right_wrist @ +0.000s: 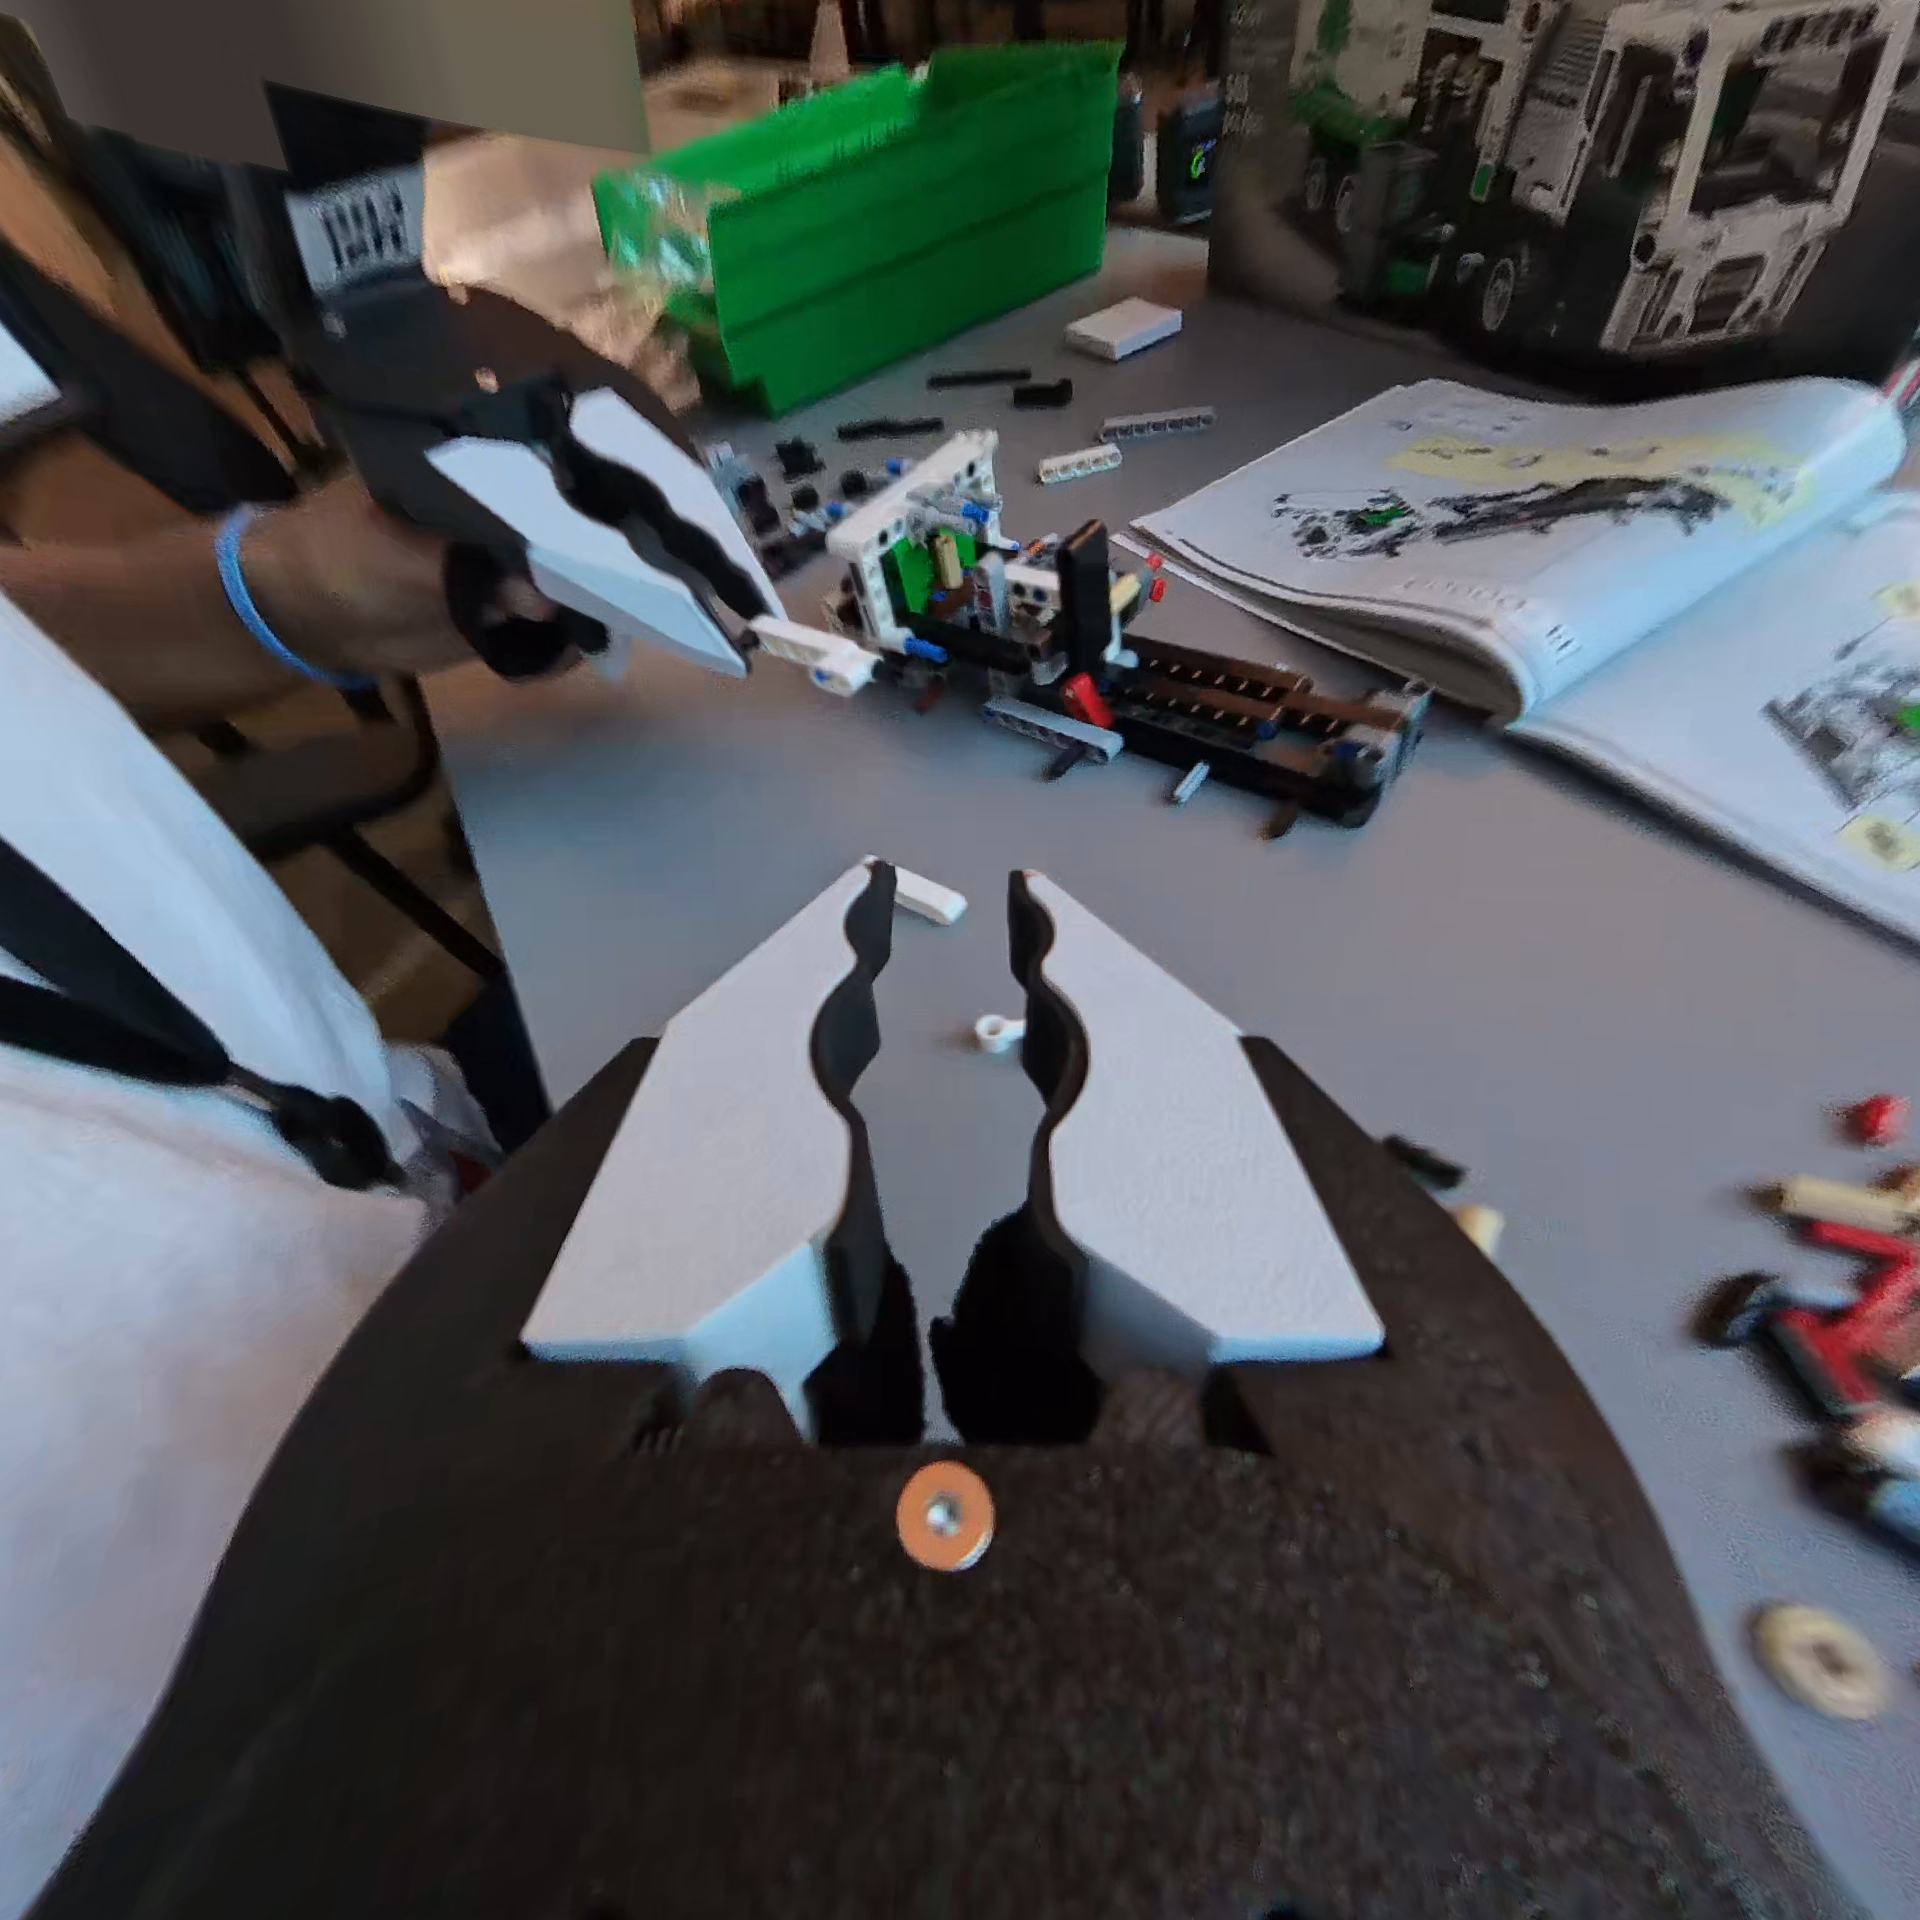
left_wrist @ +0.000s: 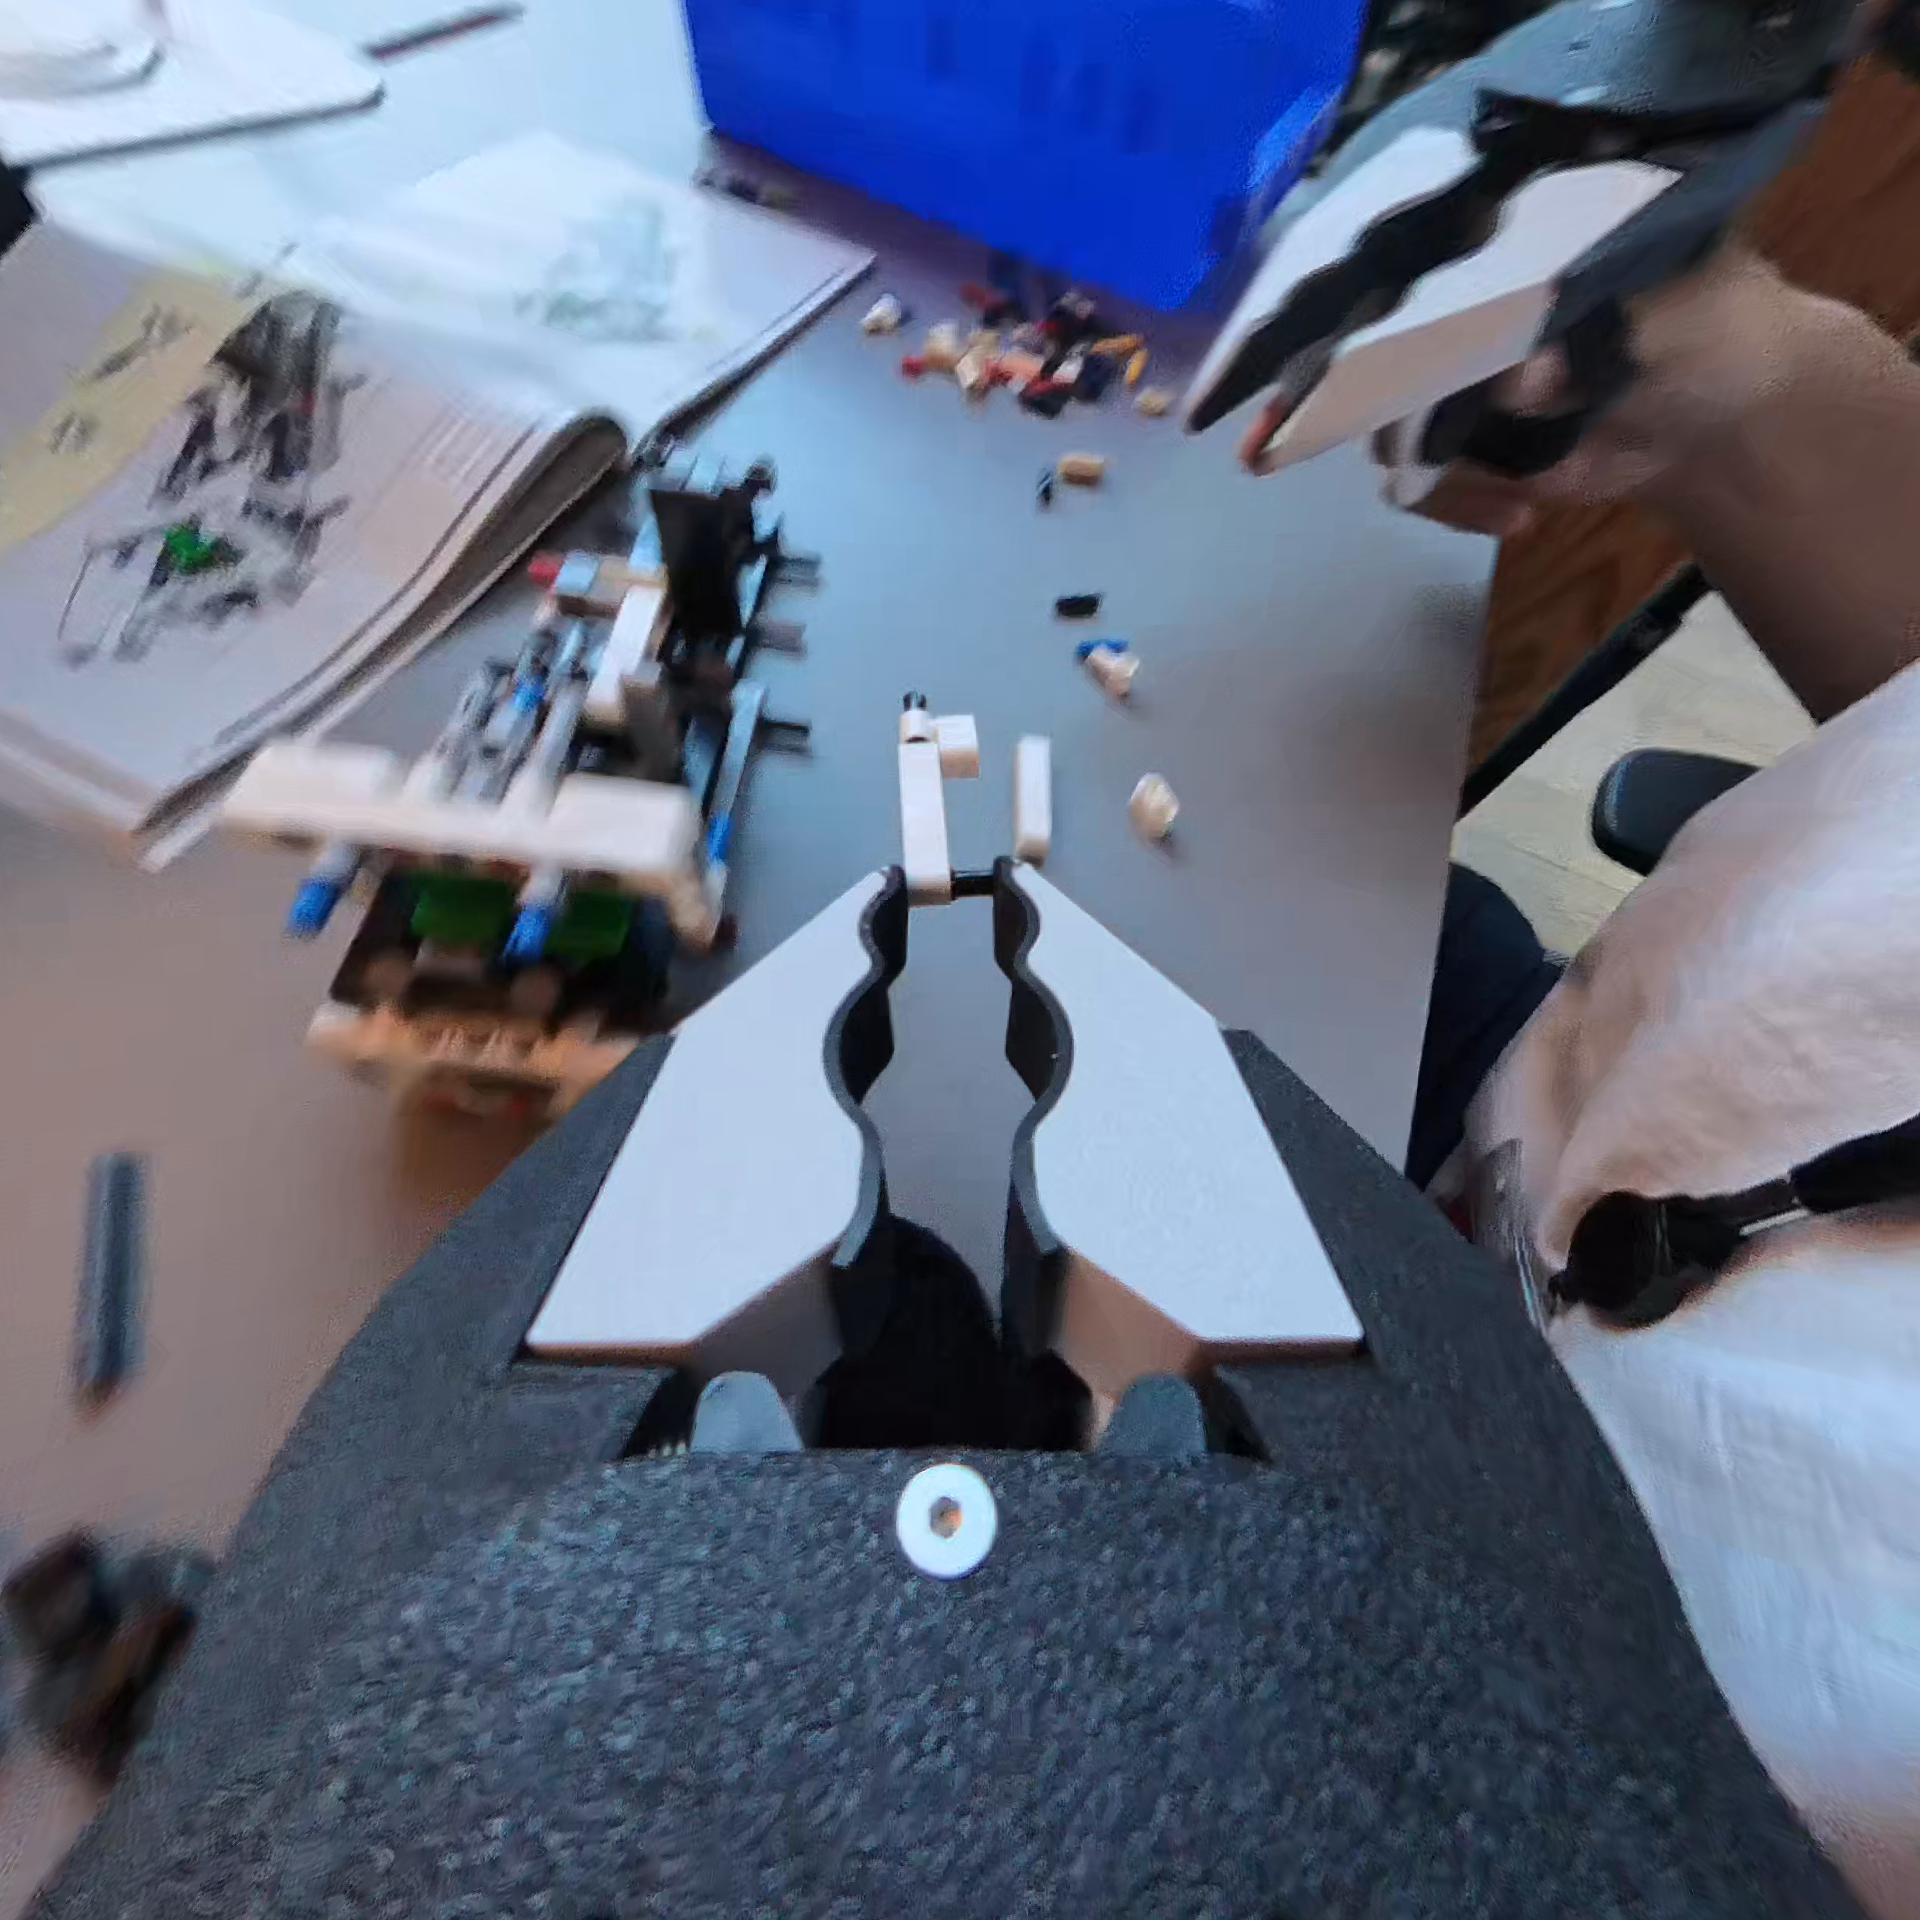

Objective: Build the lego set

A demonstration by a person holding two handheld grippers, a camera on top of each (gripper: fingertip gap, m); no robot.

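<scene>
Currently left hand-held gripper [left_wrist: 948,883] pinches white beam piece [left_wrist: 923,821] at tips; right hand-held gripper [right_wrist: 948,883] narrowly parted, empty.

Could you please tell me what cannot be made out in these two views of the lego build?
- Partly built model: details lost to motion blur, left wrist view.
- Instruction booklet: drawings too small and soft, right wrist view.
- Loose pieces: cut off by the right edge, blurred.
- Right gripper: contents unclear, blurred.
</scene>
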